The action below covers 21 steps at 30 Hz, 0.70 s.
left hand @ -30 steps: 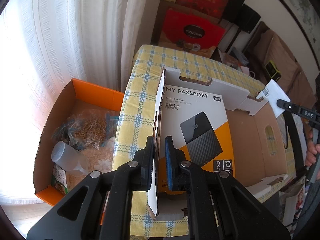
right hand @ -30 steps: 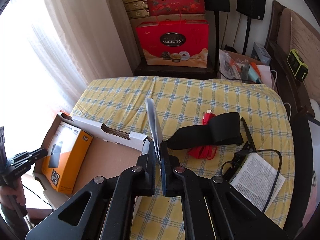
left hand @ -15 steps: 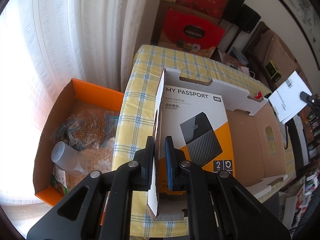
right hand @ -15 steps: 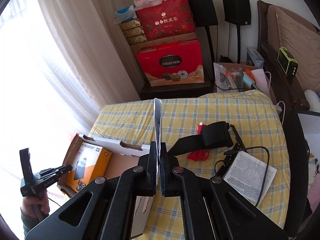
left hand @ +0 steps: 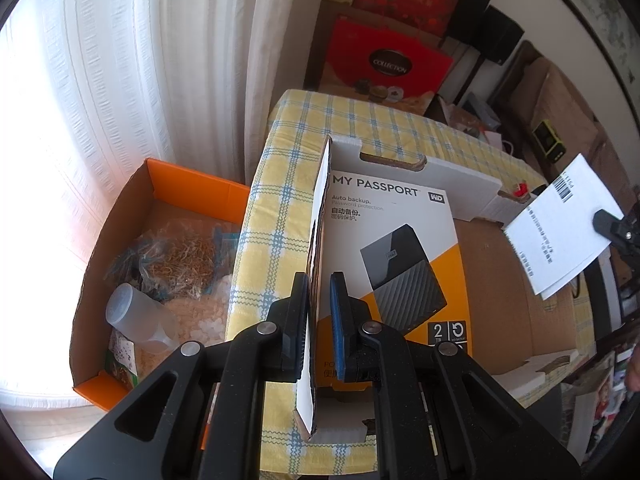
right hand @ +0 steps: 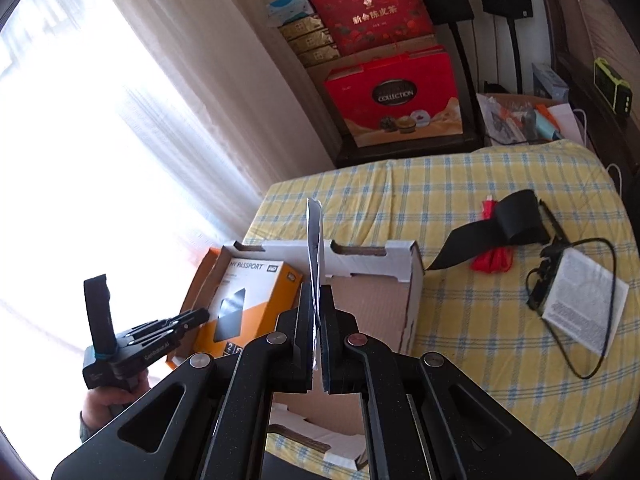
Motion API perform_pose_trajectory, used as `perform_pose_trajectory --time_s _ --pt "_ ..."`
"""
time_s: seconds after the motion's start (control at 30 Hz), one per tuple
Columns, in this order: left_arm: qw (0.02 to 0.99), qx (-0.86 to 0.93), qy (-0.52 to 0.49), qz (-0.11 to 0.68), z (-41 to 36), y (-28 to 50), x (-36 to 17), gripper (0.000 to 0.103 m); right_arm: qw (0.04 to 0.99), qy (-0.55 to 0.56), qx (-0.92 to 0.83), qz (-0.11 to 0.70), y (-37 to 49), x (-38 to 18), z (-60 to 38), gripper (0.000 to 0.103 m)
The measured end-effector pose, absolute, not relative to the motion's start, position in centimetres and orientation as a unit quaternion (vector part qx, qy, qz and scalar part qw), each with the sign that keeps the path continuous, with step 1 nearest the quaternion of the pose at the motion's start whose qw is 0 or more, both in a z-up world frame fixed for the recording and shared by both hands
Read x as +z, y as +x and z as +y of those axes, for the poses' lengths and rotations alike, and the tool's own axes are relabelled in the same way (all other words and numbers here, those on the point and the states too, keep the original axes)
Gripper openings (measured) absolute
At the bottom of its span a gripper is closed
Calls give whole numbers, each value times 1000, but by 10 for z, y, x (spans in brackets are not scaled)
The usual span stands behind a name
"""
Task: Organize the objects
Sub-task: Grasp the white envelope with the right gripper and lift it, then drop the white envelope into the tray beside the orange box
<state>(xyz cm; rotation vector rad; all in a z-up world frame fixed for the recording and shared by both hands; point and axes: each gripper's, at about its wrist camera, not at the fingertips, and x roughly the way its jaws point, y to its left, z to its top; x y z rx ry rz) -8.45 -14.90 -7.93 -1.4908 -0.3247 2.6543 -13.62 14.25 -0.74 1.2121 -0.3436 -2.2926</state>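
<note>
An open shallow cardboard box [left hand: 500, 280] lies on the yellow checked tablecloth [left hand: 276, 216]. An orange and white My Passport box [left hand: 400, 240] rests flat inside it. My left gripper [left hand: 320, 280] is shut on the box's upright left wall [left hand: 322, 208]. My right gripper [right hand: 316, 292] is shut on a white printed leaflet [right hand: 314, 240], held edge-on above the cardboard box [right hand: 372, 256]. In the left wrist view that leaflet [left hand: 560, 232] hangs over the box's right end. The left gripper [right hand: 200, 316] shows at the box's left side, beside the My Passport box [right hand: 248, 292].
On the tablecloth right of the box lie a black strap [right hand: 500, 224], a red cable [right hand: 494, 260] and another leaflet [right hand: 584, 312] with a black cord. An orange box [left hand: 192, 176] with bags and a plastic bottle [left hand: 136, 316] sits on the floor by the curtain. Red gift bags [right hand: 392, 96] stand behind the table.
My right gripper has carried the leaflet leftwards over the cardboard box and turned a little. The left gripper has kept still on the box wall.
</note>
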Motion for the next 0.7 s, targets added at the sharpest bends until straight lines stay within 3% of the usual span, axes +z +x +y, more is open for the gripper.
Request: perform_pose_trajectory --time_s 0.3,0.57,0.63,0.7 --pt "39 866 -487 -105 -147 -85 -79 10 238 470 -837 -149 -144 -44 127 2" --pt "39 867 -487 -102 -147 -85 -79 10 214 502 -836 -54 -140 -59 114 10" --pt "39 867 -487 -103 -147 -85 -79 10 204 500 -841 -28 -135 -58 112 19" --pt "40 866 -487 -104 -147 -85 -79 10 192 489 -851 1 -130 -54 111 46"
